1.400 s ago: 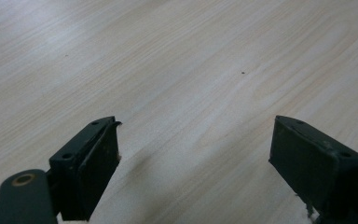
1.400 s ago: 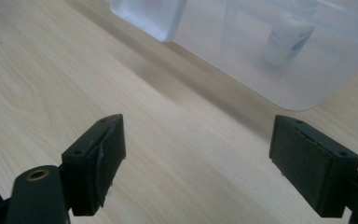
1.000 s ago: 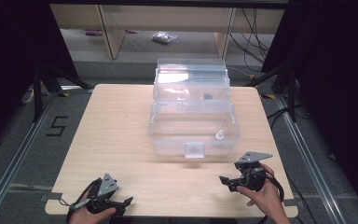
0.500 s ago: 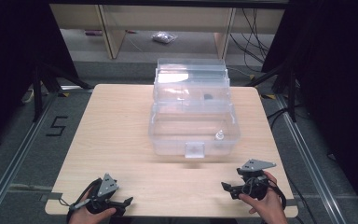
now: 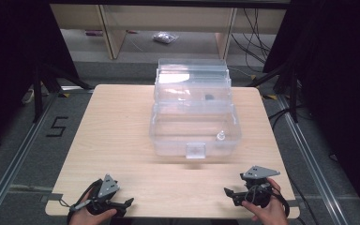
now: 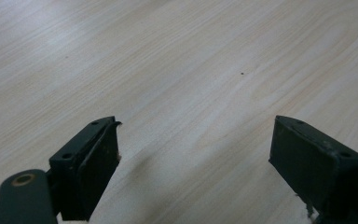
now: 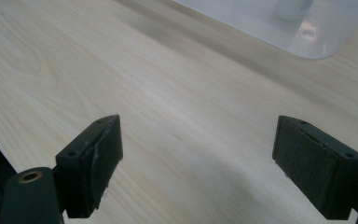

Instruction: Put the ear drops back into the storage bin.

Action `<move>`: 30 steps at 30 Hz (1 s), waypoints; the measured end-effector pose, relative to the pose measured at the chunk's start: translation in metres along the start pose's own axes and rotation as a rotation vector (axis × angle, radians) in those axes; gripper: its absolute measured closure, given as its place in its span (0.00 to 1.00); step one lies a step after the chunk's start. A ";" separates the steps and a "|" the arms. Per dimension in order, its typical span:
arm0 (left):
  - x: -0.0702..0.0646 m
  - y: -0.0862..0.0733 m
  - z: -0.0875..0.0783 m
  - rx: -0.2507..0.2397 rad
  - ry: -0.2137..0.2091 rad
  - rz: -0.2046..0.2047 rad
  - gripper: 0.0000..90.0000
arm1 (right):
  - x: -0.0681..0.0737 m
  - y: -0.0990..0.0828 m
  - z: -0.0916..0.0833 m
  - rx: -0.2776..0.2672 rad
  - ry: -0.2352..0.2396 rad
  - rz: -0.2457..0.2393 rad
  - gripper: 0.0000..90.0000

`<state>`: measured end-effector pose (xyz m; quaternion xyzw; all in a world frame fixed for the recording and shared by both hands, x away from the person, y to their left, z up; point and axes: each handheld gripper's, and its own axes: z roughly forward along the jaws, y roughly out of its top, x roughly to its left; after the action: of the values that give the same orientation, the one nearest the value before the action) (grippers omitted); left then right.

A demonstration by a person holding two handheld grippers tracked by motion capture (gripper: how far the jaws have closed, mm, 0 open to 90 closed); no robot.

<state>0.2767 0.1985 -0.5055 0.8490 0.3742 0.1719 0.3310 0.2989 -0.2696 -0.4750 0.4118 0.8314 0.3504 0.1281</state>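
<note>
Right gripper (image 5: 233, 194) has been pulled back to the table's (image 5: 122, 126) near edge; left gripper (image 5: 124, 205) unchanged. Both are spread wide, empty, over bare wood. Clear box (image 5: 194, 129) is seen mid-table.

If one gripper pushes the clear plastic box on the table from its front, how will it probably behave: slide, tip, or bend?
The clear plastic box looks thin-walled and nearly empty, so it is probably light and would slide on the smooth wooden table. Its raised lid stands behind, so a high push might tip it backward. The walls may flex slightly.
</note>
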 end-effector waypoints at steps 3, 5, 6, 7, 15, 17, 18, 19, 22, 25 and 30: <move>0.000 0.000 0.000 0.001 0.001 0.004 0.17 | -0.001 -0.003 0.000 0.000 0.020 -0.006 0.19; 0.000 0.000 -0.001 0.001 0.001 0.012 0.17 | 0.003 -0.005 -0.001 0.004 -0.011 0.038 0.19; 0.000 0.000 -0.001 0.001 0.001 0.012 0.17 | 0.003 -0.005 -0.001 0.004 -0.011 0.038 0.19; 0.000 0.000 0.000 0.000 0.002 0.011 0.17 | 0.003 -0.006 0.000 -0.006 -0.016 0.025 0.19; 0.000 0.000 -0.001 0.002 0.001 0.013 0.17 | 0.007 -0.011 -0.003 0.012 -0.016 0.038 0.19; 0.000 0.000 -0.001 0.001 0.002 0.011 0.17 | 0.007 -0.013 -0.002 -0.002 -0.014 0.014 0.19; 0.000 0.000 -0.001 0.001 0.002 0.010 0.17 | 0.008 -0.014 -0.003 0.003 -0.010 0.015 0.19; -0.001 0.000 0.000 -0.008 0.003 0.000 0.17 | 0.009 -0.014 -0.004 0.001 -0.015 0.019 0.19; 0.000 0.000 -0.001 0.000 0.002 0.011 0.17 | 0.011 -0.016 -0.003 0.007 -0.014 0.021 0.19; 0.000 0.000 -0.001 0.000 0.002 0.012 0.17 | 0.015 -0.018 -0.001 0.009 -0.014 0.027 0.19; 0.000 0.001 -0.001 -0.001 -0.001 0.014 0.17 | 0.014 -0.018 -0.001 0.013 -0.014 0.010 0.19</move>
<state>0.2765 0.1984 -0.5046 0.8516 0.3681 0.1737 0.3304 0.2792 -0.2665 -0.4857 0.4191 0.8307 0.3426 0.1297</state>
